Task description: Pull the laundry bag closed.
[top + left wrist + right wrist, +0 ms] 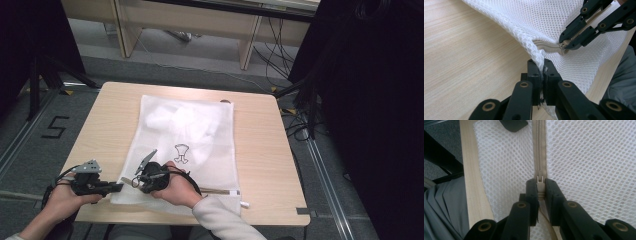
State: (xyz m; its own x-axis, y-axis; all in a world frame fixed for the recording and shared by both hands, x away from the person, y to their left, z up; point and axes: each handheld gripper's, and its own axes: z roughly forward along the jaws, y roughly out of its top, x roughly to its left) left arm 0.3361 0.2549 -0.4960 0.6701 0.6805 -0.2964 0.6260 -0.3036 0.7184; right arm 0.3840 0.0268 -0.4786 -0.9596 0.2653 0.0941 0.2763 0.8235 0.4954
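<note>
A white mesh laundry bag (185, 135) with white clothing inside lies flat on the wooden table (260, 150). Its beige zipper (539, 150) runs along the near edge. My left gripper (542, 65) is shut on the bag's near left corner (537, 53), and the mesh there is pulled up into a fold. Just to its right, my right gripper (540, 185) is shut on the zipper pull (539, 180), close to the zipper's left end. In the high view both grippers, left (116, 187) and right (135, 182), sit at the bag's near left corner.
The table's near edge (475, 195) lies close beside the bag, with the person's grey trousers (441, 207) beyond it. A small white tag (244, 204) sticks out at the bag's near right corner. Tripod legs (45, 75) and floor cables (280, 55) surround the table.
</note>
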